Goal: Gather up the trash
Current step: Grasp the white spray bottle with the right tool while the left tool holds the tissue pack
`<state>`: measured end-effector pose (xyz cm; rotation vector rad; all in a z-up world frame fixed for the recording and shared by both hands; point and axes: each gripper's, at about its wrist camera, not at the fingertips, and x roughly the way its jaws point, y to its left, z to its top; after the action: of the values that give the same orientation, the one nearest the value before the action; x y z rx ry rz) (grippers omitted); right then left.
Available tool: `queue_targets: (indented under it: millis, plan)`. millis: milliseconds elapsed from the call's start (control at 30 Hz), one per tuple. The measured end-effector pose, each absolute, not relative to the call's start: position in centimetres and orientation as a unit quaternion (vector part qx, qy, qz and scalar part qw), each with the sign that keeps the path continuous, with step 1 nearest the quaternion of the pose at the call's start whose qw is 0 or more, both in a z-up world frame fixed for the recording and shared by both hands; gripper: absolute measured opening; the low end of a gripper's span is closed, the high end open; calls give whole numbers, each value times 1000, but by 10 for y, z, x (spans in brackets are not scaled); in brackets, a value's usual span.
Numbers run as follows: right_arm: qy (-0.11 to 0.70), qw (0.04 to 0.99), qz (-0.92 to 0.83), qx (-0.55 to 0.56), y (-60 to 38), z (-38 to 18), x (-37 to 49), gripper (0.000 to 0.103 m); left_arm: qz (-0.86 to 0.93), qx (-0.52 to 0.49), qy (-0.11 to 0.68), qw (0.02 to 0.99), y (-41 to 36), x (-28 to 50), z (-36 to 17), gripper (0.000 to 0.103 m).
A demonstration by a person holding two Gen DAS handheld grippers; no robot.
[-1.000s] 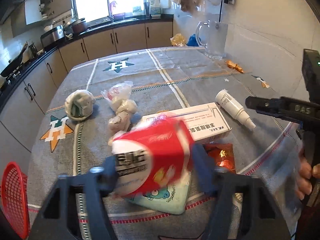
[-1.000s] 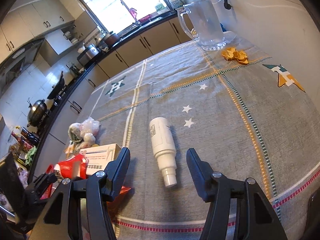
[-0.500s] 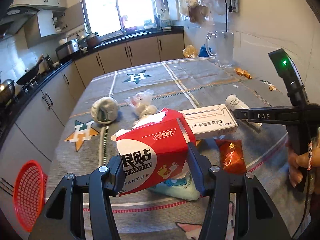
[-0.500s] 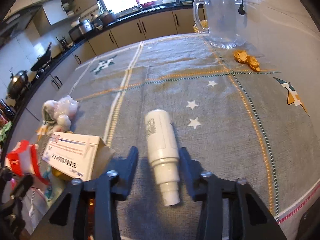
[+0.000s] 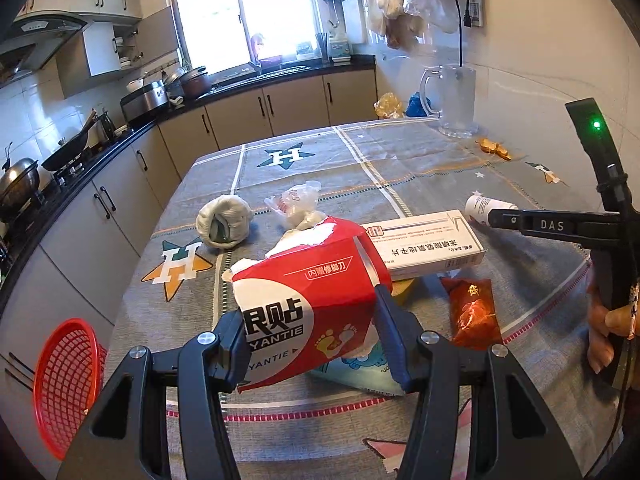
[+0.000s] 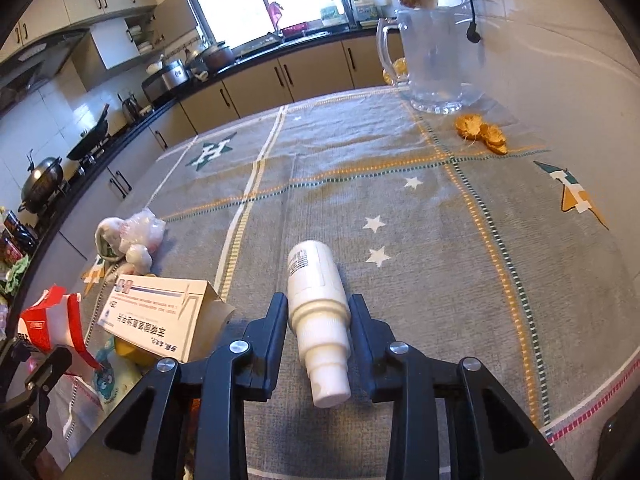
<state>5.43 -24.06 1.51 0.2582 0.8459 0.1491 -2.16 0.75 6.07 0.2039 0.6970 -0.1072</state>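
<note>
My left gripper [image 5: 310, 312] is shut on a torn red and white carton [image 5: 308, 300] and holds it above the table. My right gripper [image 6: 318, 312] has its jaws closed around a white plastic bottle [image 6: 316, 284] that lies on the grey tablecloth [image 6: 440, 208]; the fingers touch its sides. The bottle's end also shows in the left wrist view [image 5: 486, 205], behind the right gripper's arm. A red mesh basket [image 5: 66, 380] stands low beside the table's left edge.
On the cloth lie a long white medicine box [image 5: 428, 242], a red snack packet [image 5: 474, 312], a pale blue pack [image 5: 352, 368], crumpled white plastic [image 5: 298, 204] and a grey-green wad [image 5: 224, 222]. A glass jug [image 6: 438, 44] and orange peels [image 6: 482, 134] sit at the far right.
My left gripper has lifted the red carton higher and steadied it. My right gripper has moved forward over the white bottle and closed its jaws from wide open onto the bottle's sides.
</note>
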Motion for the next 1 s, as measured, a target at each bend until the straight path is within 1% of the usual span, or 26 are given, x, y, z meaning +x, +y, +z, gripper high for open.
queue_targets:
  millis: [367, 767, 900, 1000]
  plan:
    - [400, 901, 99, 136, -234, 22, 28, 33, -50, 97, 332, 937, 10, -32, 71, 54]
    - [452, 881, 115, 80, -217, 14, 2, 34, -47, 75, 331, 940, 26, -43, 78, 54]
    - [460, 881, 105, 44, -206, 13, 8, 41, -47, 71, 330, 940, 29, -43, 80, 54]
    - [472, 874, 108, 46, -205, 5, 15, 41, -44, 69, 329, 941, 31, -44, 81, 54]
